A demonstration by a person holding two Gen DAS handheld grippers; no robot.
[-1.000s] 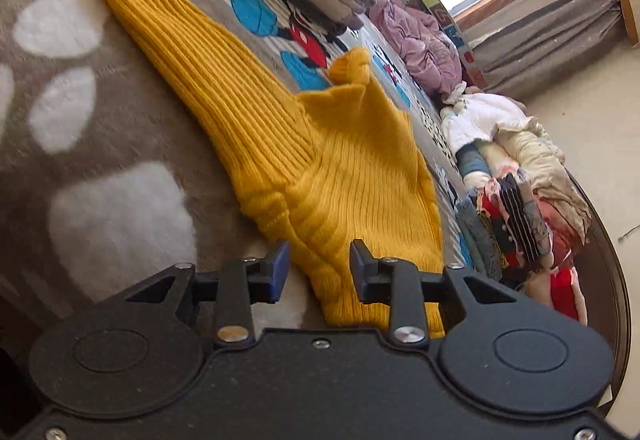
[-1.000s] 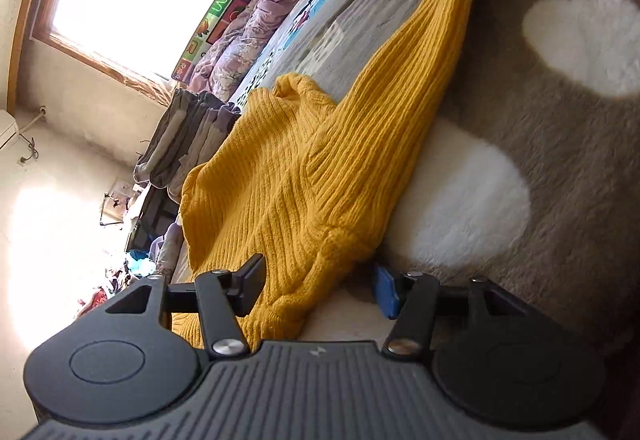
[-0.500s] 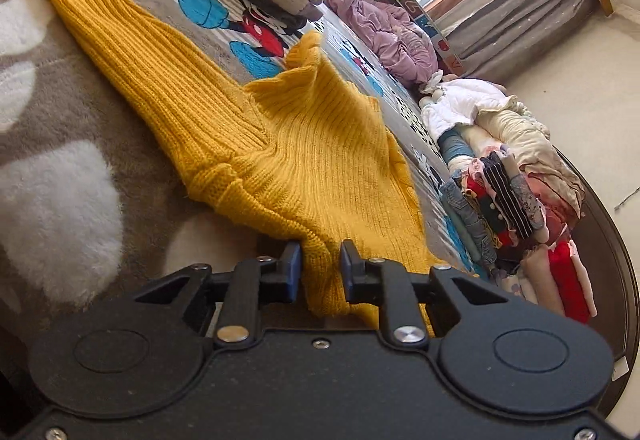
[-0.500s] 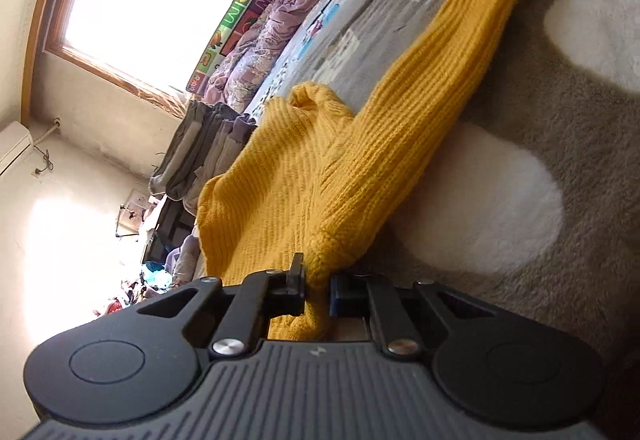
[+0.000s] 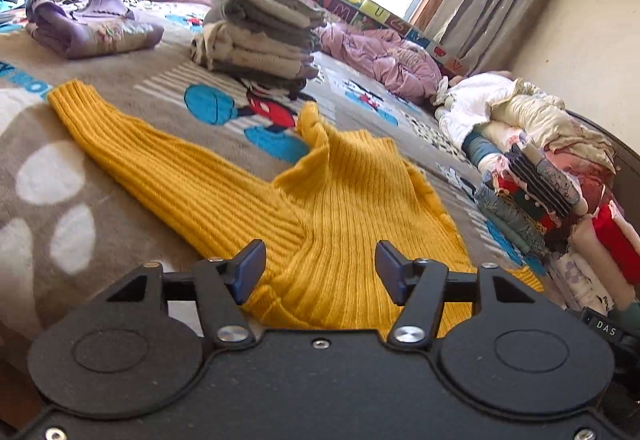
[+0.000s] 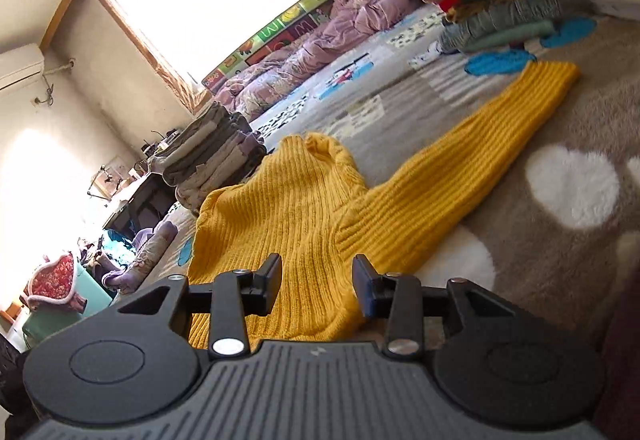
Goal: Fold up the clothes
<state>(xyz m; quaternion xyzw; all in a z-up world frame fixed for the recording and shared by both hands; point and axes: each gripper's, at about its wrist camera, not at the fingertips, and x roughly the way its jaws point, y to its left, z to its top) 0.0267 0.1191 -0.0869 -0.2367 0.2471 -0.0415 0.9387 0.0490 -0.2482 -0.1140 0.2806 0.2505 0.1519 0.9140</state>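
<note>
A yellow ribbed sweater [image 5: 344, 200] lies flat on a grey patterned blanket [image 5: 60, 240], one sleeve stretched sideways; the left gripper [image 5: 320, 272] and right gripper [image 6: 316, 284] hover over its near edge, jaws spread, holding nothing; folded stacks [image 5: 260, 36] sit beyond.

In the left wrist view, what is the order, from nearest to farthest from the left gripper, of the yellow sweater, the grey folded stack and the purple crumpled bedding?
1. Yellow sweater: directly below and ahead of the open left gripper.
2. Grey folded stack: farther up the bed, slightly left.
3. Purple crumpled bedding: farthest, right of the stack, under the window.
</note>
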